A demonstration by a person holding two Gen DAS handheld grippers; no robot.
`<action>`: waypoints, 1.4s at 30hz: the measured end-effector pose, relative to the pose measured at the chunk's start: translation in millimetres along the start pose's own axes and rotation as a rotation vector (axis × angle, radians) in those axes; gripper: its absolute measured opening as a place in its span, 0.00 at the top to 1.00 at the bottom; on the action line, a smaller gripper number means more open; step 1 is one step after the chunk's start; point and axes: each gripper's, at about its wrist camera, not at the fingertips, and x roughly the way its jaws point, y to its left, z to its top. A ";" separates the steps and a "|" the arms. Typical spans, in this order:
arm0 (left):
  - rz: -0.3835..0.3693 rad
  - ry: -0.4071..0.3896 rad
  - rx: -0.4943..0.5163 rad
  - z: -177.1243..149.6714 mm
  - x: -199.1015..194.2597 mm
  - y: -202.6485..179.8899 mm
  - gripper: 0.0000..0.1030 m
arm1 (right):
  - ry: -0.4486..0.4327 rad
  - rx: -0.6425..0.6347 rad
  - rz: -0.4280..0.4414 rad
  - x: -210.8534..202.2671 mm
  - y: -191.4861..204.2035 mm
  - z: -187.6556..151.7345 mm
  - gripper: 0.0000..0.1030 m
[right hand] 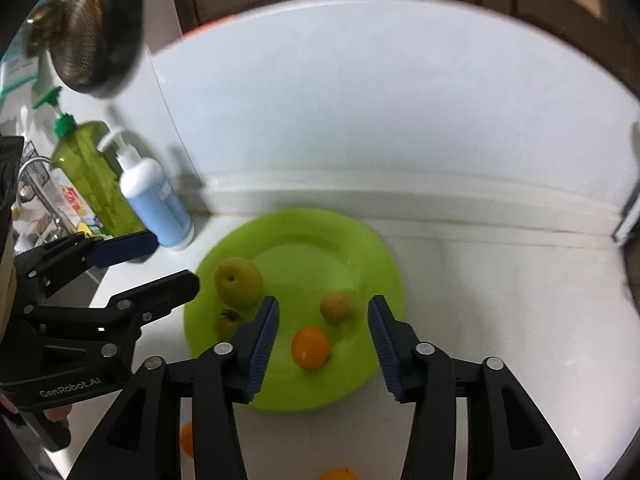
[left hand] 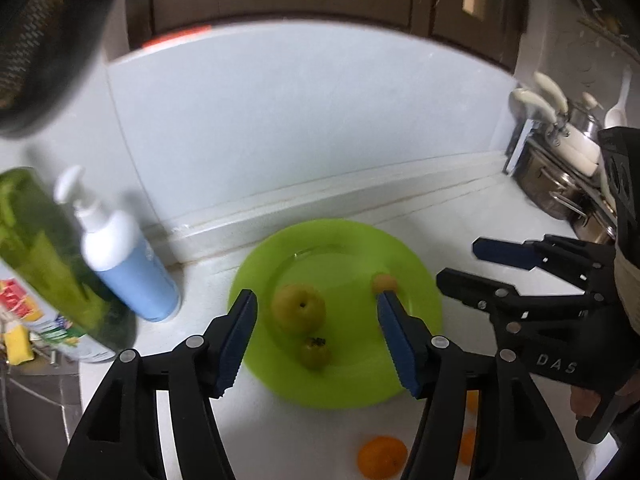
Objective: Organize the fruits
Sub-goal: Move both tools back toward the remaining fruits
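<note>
Left wrist view. The left gripper hangs above a lime-green plate on a white counter, its blue-padded jaws spread wide with nothing between them. On the plate lie a yellow-green apple-like fruit, a smaller green fruit with a dark calyx just in front of it, and a small tan fruit partly hidden behind the right-hand fingertip. An orange rests on the counter off the plate's near edge; further orange shapes show between the gripper's struts, too hidden to identify. The right gripper enters from the right, jaws apart and empty. A blue-and-white pump bottle and a green bottle stand to the left; pots sit at far right.

Right wrist view. The right gripper is held over the same plate, jaws wide open and gripping nothing. Between the pads, lying on the plate, are an orange and, beyond it, the tan fruit. The apple-like fruit and the dark-calyxed fruit lie at the plate's left side. Two more oranges rest on the counter near the bottom edge. The left gripper reaches in from the left, open and empty. The pump bottle and green bottle stand behind it.
</note>
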 end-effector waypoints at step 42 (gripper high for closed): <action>0.160 -0.107 0.025 -152.7 -121.9 -27.2 0.30 | -0.136 0.179 -0.373 -128.4 43.6 -166.7 0.30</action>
